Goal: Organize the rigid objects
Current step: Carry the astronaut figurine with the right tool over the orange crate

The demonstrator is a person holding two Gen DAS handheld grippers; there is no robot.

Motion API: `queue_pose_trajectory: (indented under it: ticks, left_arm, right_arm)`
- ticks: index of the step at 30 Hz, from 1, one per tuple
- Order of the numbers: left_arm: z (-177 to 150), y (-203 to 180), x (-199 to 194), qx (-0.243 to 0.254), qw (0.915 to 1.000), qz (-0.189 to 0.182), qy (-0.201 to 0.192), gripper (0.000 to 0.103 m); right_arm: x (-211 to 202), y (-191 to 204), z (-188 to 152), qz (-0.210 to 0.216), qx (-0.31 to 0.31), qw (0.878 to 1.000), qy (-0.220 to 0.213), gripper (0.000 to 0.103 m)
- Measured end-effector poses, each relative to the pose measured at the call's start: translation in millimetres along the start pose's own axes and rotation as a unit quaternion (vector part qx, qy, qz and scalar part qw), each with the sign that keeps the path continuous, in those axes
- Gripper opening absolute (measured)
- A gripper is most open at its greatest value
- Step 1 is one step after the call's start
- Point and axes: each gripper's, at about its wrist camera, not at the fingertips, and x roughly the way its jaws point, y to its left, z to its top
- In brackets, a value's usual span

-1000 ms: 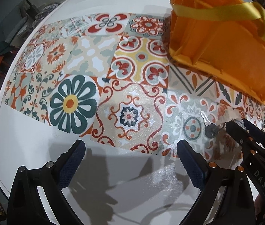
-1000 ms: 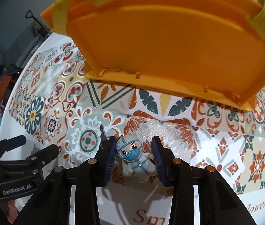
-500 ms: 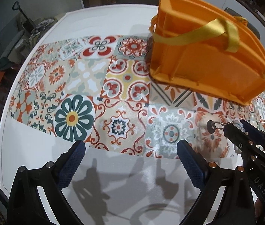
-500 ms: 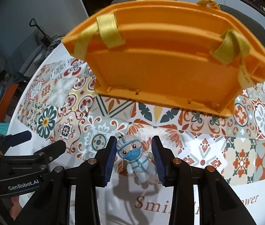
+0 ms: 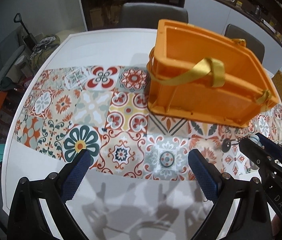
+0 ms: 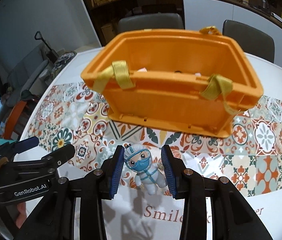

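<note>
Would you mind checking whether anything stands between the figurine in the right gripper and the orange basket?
Nothing visible does. The figurine sits clamped in the right gripper, and only bare patterned mat lies ahead of it up to the basket, whose top is open.

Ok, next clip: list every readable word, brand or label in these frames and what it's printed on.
"GenRobot.AI": white print on the left gripper body, in the right wrist view.
"DAS": white letters on the right gripper body, in the left wrist view.
"Smile": red script on the tablecloth; the words after it are hidden or blurred.
Yellow strap tag on the orange basket: too small to read.

Black tongs (image 6: 143, 172), blue ribbed pads (image 6: 116, 169), silver screws, "GenRobot.AI" lettering.
</note>
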Motion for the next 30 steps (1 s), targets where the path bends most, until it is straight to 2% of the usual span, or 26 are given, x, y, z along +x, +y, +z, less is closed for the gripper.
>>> queue_pose_trajectory:
  ticks: [12,30]
  left_arm:
    - [22,-11,-34,0.013,0.9986,-0.019,-0.047,0.100]
    - [68,-28,-70,0.028,0.9922,-0.041,-0.114,0.103]
  right_arm:
    - [-43,1,22,-0.001,-0.005,0.998,-0.056,0.039]
    - [-78,-5,61,-0.016,-0.011,0.994,-0.111,0.039]
